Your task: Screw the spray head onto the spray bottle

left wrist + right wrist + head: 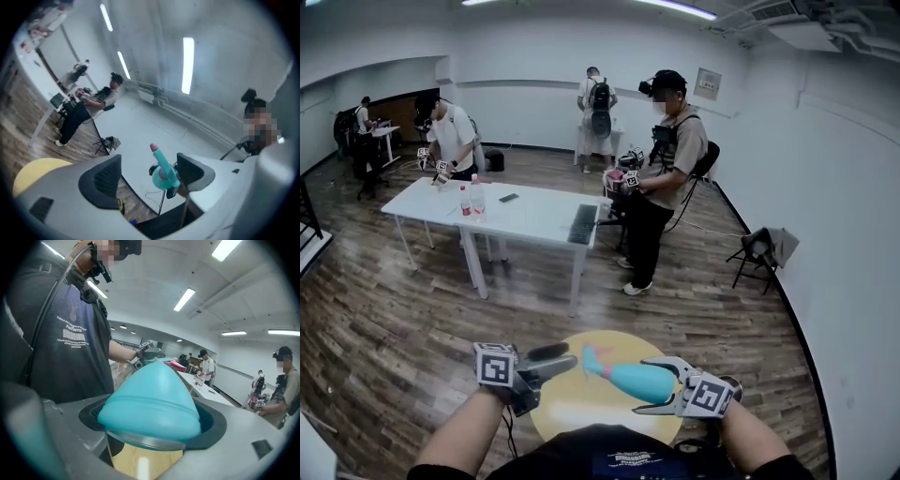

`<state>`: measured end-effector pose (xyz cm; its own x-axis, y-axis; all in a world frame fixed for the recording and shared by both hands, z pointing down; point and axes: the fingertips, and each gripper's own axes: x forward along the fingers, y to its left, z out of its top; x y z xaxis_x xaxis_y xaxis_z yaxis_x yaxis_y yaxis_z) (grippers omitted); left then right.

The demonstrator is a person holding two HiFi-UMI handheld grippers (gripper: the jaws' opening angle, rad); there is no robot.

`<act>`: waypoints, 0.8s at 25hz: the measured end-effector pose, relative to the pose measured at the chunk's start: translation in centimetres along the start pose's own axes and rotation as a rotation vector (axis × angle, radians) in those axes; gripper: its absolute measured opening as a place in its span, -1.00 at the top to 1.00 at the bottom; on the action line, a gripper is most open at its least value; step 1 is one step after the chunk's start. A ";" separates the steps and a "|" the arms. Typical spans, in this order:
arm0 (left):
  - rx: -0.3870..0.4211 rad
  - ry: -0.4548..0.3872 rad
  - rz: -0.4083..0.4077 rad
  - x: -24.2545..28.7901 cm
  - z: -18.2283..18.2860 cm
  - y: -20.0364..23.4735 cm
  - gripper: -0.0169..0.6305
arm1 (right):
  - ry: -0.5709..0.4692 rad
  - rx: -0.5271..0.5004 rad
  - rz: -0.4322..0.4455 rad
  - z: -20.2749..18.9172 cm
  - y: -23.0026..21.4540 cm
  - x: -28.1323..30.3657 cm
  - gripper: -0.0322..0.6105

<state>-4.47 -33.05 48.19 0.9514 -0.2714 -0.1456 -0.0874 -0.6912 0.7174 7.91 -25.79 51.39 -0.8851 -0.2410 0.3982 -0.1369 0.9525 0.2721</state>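
The right gripper (645, 385) is clamped on the teal spray bottle (639, 380). In the right gripper view the bottle's rounded body fills the space between both dark jaw pads. The bottle lies roughly level above the near half of the round yellow table (581, 401), with its base toward the right gripper. The spray head (592, 360) sits on the bottle's neck and points toward the left gripper (563, 357).

The left gripper's jaws are spread wide and nothing is pressed between them. It hangs over the yellow table's left edge, its jaw tips near the spray head but apart from it. In the left gripper view the bottle shows past the jaws, close beside the right pad, with its pink-tipped nozzle slanting up.

Beyond the yellow table, across the wood floor, stands a long white table (534, 217) with bottles (472, 200) on it. A person (661, 178) stands at its right end, and another person (448, 139) bends over its left end.
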 end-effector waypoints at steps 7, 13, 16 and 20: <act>-0.123 -0.296 0.092 -11.7 3.6 3.4 -0.23 | 0.063 0.015 -0.117 -2.3 -2.6 -3.6 -0.56; -0.014 0.035 -0.138 2.9 -0.4 -3.0 -0.22 | 0.087 -0.117 -0.011 -0.1 -0.2 0.9 -0.56; 0.149 0.153 -0.149 6.8 -2.6 -4.6 0.33 | 0.065 -0.100 0.026 0.2 0.2 0.9 -0.56; 0.345 0.280 -0.214 7.5 -4.4 -6.3 0.38 | 0.045 -0.051 0.078 0.2 0.8 -0.2 -0.55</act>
<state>4.48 -27.78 45.58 0.9974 0.0588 -0.0427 0.0713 -0.9061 0.4169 7.88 -24.95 51.30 -0.8713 -0.1760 0.4582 -0.0448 0.9581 0.2829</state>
